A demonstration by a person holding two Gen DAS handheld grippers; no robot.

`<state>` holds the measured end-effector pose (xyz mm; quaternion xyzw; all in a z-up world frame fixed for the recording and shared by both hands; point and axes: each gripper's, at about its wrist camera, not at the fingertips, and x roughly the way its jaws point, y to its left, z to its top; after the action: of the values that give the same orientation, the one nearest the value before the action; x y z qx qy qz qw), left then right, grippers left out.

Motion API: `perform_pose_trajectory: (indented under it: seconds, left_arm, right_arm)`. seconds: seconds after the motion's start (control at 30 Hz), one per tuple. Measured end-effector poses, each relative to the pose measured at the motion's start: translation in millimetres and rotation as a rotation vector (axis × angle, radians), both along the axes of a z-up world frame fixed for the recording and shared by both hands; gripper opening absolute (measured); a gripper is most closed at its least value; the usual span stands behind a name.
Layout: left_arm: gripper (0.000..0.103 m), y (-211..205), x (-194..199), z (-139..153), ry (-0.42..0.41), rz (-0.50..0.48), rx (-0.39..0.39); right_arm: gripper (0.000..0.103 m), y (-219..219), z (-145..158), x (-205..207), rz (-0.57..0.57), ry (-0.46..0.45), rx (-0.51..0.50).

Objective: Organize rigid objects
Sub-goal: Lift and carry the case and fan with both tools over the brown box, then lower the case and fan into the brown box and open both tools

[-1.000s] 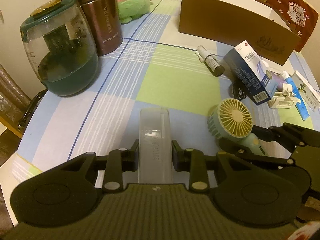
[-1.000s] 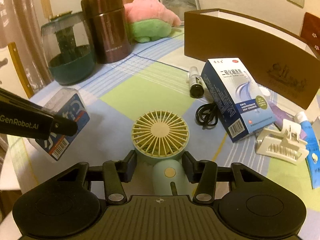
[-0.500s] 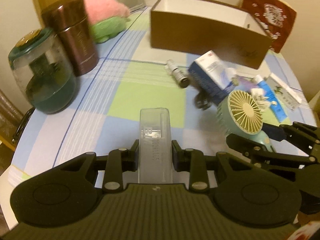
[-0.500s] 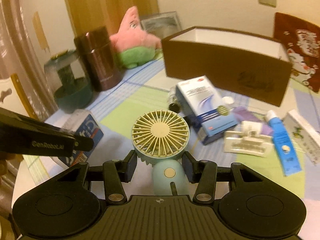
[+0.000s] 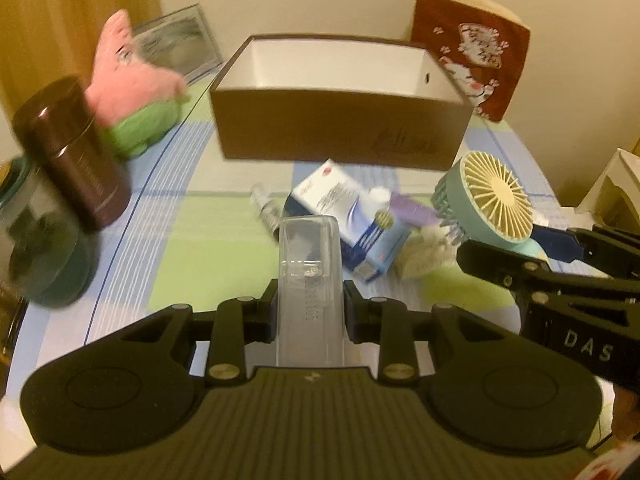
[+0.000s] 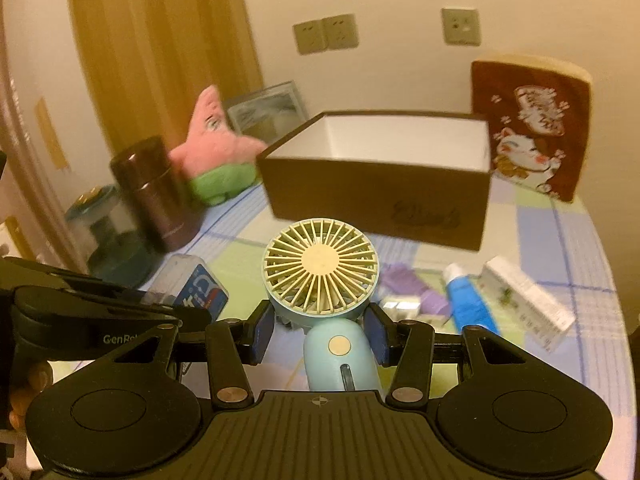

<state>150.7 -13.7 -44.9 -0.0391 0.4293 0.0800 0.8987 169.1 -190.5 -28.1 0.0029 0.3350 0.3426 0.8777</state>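
Handheld fan [image 6: 320, 268] and clear plastic case [image 5: 310, 280] are riding lifted above the table toward the brown box [image 6: 376, 196], we're pinching the fan's neck in the right gripper [image 6: 320, 326], the slick, light case in the left gripper [image 5: 310, 310].

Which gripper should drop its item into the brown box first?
Right, probably. The right gripper, shut on the mint fan, faces the brown box almost head-on. The left gripper holds the clear case, with the medicine carton lying between it and the box.
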Motion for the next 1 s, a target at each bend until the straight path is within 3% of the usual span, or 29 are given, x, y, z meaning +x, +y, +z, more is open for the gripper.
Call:
perform_pose_trajectory:
  seconds: [0.53,1.0]
  left_arm:
    - [0.029,44.9,152.2,42.9,-0.108,-0.116,0.025]
    - [0.029,77.8,287.9,30.3,-0.086,-0.157,0.0]
  right_arm:
    - [0.049,37.7,42.0,124.8,-0.154,-0.051,0.052]
    - [0.049,86.5,31.3,248.2,-0.248,-0.03,0.025]
